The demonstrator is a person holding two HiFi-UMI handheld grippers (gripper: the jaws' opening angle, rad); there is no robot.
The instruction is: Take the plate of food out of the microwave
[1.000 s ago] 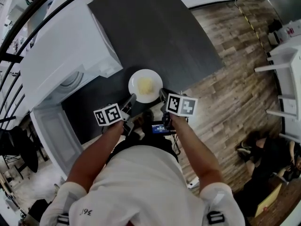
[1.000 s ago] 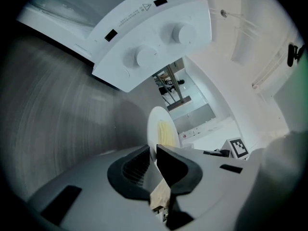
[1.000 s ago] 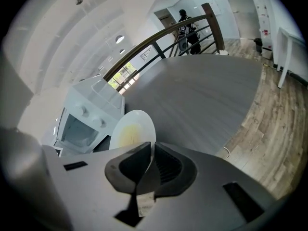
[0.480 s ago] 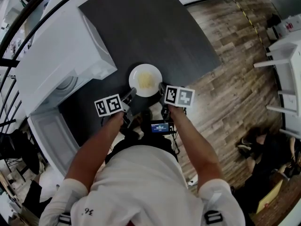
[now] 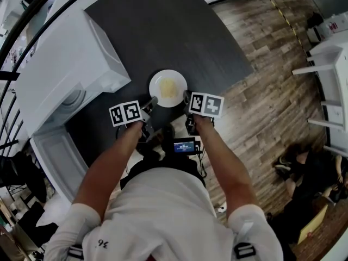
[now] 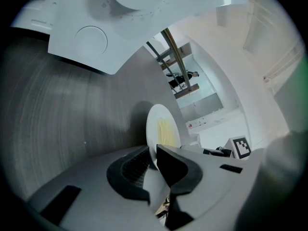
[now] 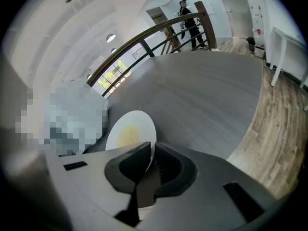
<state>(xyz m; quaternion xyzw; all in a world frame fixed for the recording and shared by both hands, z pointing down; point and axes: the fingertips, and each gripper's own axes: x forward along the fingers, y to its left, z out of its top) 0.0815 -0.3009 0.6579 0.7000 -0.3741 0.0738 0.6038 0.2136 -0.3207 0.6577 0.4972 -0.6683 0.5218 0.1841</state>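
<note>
A white plate [image 5: 168, 88] with pale yellow food is held over the dark table [image 5: 163, 26], just right of the white microwave [image 5: 65, 64]. My left gripper [image 5: 151, 101] is shut on the plate's near left rim. My right gripper [image 5: 186, 97] is shut on its near right rim. In the left gripper view the plate [image 6: 161, 128] stands edge-on, and its rim runs between the pads of the left gripper [image 6: 155, 156]. In the right gripper view the plate [image 7: 126, 131] also has its rim pinched in the right gripper [image 7: 152, 154].
The microwave's door [image 5: 57, 156] hangs open towards me at the left. Wooden floor [image 5: 272, 91] lies to the right of the table, with white furniture [image 5: 326, 64] beyond. A person [image 5: 307, 173] sits on the floor at lower right. A dark railing [image 5: 22, 31] curves along the far left.
Both grippers and the plate have shifted a little farther out from me over the dark table. The grip on both rims is unchanged.
</note>
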